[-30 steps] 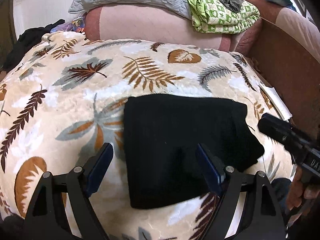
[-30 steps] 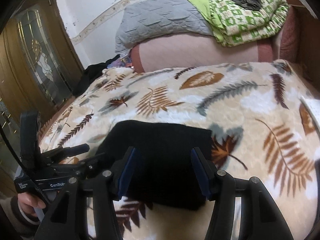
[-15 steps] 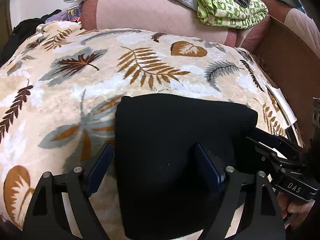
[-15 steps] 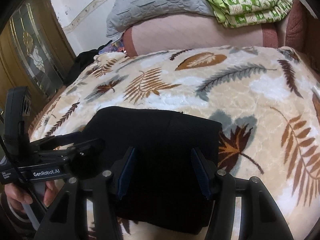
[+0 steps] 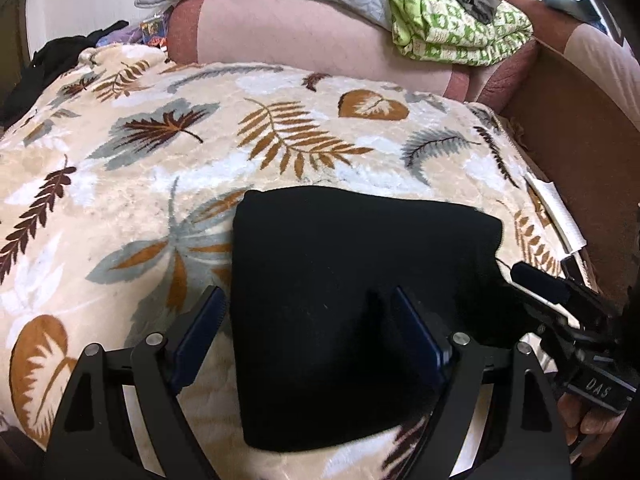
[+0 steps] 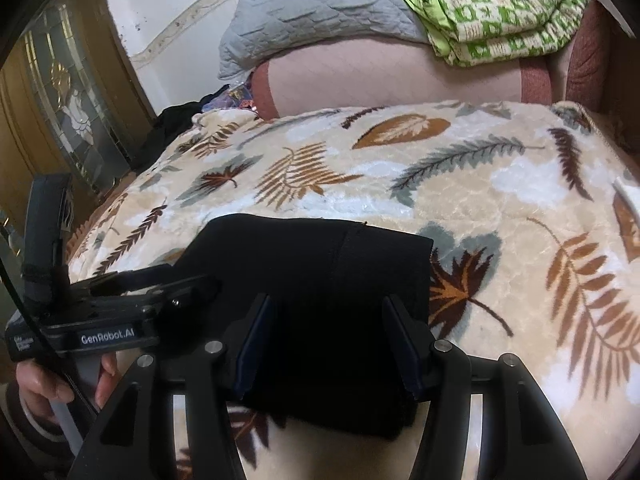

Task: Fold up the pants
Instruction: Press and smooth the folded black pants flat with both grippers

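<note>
The black pants (image 5: 352, 280) lie folded into a compact block on the leaf-print blanket (image 5: 120, 184); they also show in the right wrist view (image 6: 320, 280). My left gripper (image 5: 306, 312) is open, its fingers straddling the near left part of the block. My right gripper (image 6: 326, 332) is open above the near edge of the block. The right gripper also shows in the left wrist view (image 5: 540, 284) at the block's right edge. The left gripper shows in the right wrist view (image 6: 168, 280) at the block's left side.
A pink bolster (image 5: 320, 40) runs along the back of the bed, with a grey quilt (image 6: 320, 16) and a green patterned blanket (image 5: 460, 28) on it. Dark clothes (image 5: 60, 52) lie at the far left. A brown board (image 5: 580, 160) lines the right side. A glazed wooden door (image 6: 68, 100) stands left.
Both grippers have drawn back a little from the folded pants after coming in close. The pants block stays in place and both grippers stay open.
</note>
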Motion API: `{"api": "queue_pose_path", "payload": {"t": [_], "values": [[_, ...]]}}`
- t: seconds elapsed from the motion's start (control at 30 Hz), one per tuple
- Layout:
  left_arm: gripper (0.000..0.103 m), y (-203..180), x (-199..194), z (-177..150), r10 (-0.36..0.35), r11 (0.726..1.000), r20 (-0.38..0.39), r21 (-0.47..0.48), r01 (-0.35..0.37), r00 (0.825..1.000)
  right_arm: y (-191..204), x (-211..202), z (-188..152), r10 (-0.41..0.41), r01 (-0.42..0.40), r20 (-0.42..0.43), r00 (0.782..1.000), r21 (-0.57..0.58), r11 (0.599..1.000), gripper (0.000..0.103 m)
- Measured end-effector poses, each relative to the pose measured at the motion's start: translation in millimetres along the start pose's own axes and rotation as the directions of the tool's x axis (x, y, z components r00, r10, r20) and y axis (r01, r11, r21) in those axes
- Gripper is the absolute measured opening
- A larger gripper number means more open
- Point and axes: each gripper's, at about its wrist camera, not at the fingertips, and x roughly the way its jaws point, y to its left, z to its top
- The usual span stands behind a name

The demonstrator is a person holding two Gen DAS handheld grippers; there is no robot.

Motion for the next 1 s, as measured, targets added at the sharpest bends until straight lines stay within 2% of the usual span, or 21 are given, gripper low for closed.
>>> {"api": "queue_pose_path", "payload": {"t": [0.13,0.23,0.3,0.6,1.0], "values": [[0.085,-6.9,-4.7,-9.0,0.008,1.0,0.002,0.021,-0.008,1.0,1.2,-6.9,-11.7,-0.006,0.006,-0.009,1.0,-0.001,1.0,0.06],[0.085,-11.5,2.8,-16.4,0.035,0.999,-0.012,0.037,-0.034,0.999,-4.2,1.9,-23.4,-0.006,0.008,-0.047,0.999,0.027,1.0,0.062],[0.085,-12.1,3.2,-19.2,0.045,0.998,-0.003,0.041,-0.045,0.999,-4.9,1.6,-26.6,-0.008,0.009,-0.032,0.999,0.032,0.999,0.062],[0.085,-8.8,-6.9,-16.8,0.047,0.998,0.002,0.031,-0.048,0.999,-1.1,-14.8,-13.5,-0.011,0.01,0.015,1.0,0.037,0.999,0.063],[0.085,2.2,-10.9,-6.3,0.067,0.998,0.021,0.018,-0.067,0.998,-0.8,-8.8,-2.9,-0.01,0.009,0.031,0.999,0.056,0.998,0.065]]}}
